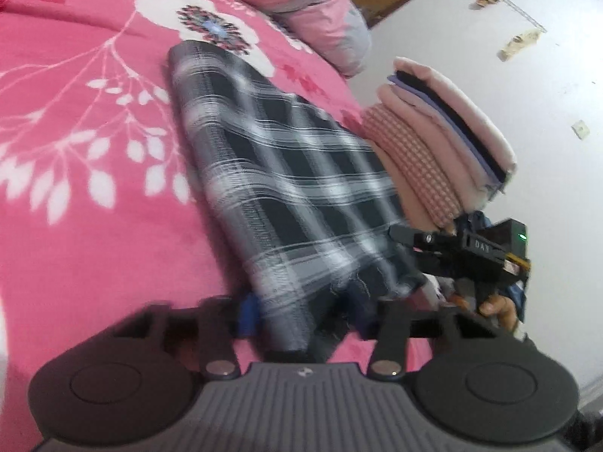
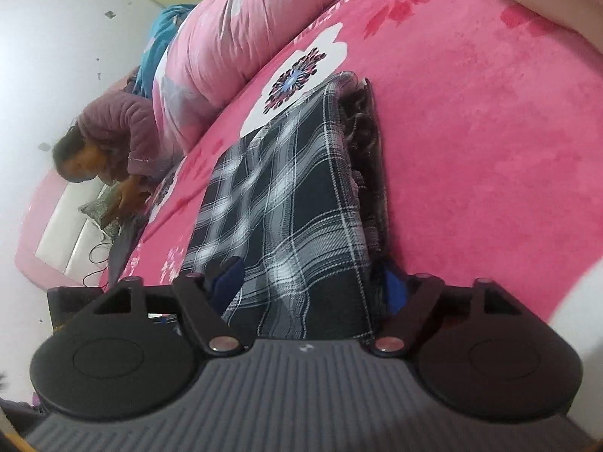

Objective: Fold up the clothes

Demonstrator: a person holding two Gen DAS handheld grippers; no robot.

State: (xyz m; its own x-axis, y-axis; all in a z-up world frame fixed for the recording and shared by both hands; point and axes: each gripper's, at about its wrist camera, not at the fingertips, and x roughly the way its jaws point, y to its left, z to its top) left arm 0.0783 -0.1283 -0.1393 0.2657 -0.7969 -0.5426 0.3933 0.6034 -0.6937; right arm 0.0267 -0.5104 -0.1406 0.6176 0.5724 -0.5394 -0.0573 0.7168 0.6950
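The left gripper (image 1: 301, 316) pinches the near end of the folded black-and-white plaid cloth (image 1: 286, 188), its blue-padded jaws drawn in on the bunched hem. The right gripper (image 2: 305, 282) straddles the same cloth with its jaws spread wider; fabric lies between the pads, but whether they press on it I cannot tell. The cloth stretches away from both grippers across the pink floral bed cover (image 1: 94, 150), a long narrow fold lying flat. Just beside it stands a stack of folded pink and checked clothes (image 1: 437, 143) — close to the bed's edge. The risk, as I judge it: an uneven pull would skew the fold, or a sweep sideways could topple that stack.
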